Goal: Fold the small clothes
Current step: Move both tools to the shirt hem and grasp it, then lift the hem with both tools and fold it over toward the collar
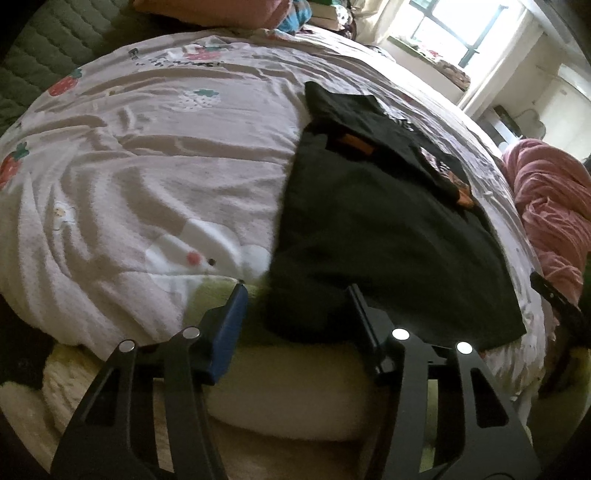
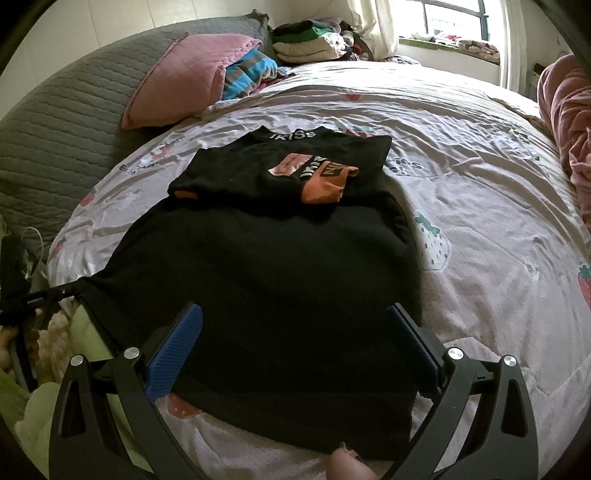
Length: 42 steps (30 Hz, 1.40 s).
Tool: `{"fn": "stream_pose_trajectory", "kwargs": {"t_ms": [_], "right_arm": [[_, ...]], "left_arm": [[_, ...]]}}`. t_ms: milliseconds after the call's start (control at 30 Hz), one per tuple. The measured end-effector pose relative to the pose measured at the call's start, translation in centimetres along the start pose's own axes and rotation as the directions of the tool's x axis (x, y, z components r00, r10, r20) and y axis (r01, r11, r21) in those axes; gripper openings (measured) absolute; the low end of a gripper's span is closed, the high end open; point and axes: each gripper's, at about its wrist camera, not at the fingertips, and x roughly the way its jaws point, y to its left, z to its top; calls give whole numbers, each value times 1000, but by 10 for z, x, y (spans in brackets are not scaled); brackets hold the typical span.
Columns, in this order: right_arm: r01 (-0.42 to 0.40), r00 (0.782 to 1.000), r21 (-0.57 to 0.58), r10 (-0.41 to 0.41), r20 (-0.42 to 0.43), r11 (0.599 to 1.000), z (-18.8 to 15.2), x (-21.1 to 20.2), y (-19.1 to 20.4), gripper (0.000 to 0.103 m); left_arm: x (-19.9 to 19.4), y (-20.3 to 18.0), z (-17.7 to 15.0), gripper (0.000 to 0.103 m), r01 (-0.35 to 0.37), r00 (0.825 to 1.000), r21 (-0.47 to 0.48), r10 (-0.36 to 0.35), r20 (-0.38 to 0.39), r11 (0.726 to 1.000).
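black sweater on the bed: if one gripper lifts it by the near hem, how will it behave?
Likely floppy: the black sweater lies limp, following the quilt. Its folded-in sleeves, orange cuff on top, look loose and may slide off. Probably light, though its thickness is hard to judge. Right gripper is open.

Ahead of your right gripper [image 2: 295,347], the black shirt [image 2: 266,295] has its near hem cut off behind the fingers, and its folded-in sleeves hide the chest print. Your left gripper [image 1: 299,314] covers the shirt's corner; the far window [image 1: 461,29] is blown out.
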Motion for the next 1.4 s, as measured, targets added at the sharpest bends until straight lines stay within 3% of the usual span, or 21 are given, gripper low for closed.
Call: {"fn": "stream_pose_trajectory", "kwargs": {"t_ms": [367, 600, 800, 900, 1067, 1133, 1233, 1333, 1400], "right_arm": [[30, 998, 40, -28, -52, 999, -19, -4, -25, 98], [2, 990, 67, 8, -140, 998, -40, -3, -41, 98], [-49, 974, 105, 71, -213, 993, -57, 1, -52, 98], [-41, 969, 106, 65, -237, 993, -62, 6, -55, 81], [-11, 973, 74, 28, -229, 997, -67, 11, -57, 63], [-10, 975, 46, 20, -219, 999, -68, 9, -54, 47], [-18, 979, 29, 23, -203, 999, -69, 9, -53, 35], [-34, 984, 30, 39, -177, 999, -67, 8, -53, 16], [-47, 985, 35, 52, -162, 998, -64, 6, -51, 12]], "left_arm": [[16, -9, 3, 37, 14, 1000, 3, -14, -18, 1000], [24, -10, 9, 24, 5, 1000, -7, -5, -20, 1000], [25, -11, 10, 22, 0, 1000, -16, 0, -22, 1000], [25, -10, 10, 23, 0, 1000, -21, -1, -24, 1000], [29, -5, 11, 24, 5, 999, -48, -7, -35, 999], [31, -4, 10, 24, 6, 999, -58, -8, -36, 998], [32, -5, 10, 24, -5, 999, -52, 3, -37, 999], [31, -10, 10, 19, -25, 999, -25, 24, -33, 999], [27, -12, 10, 8, -24, 999, -15, 24, -25, 1000]]}}
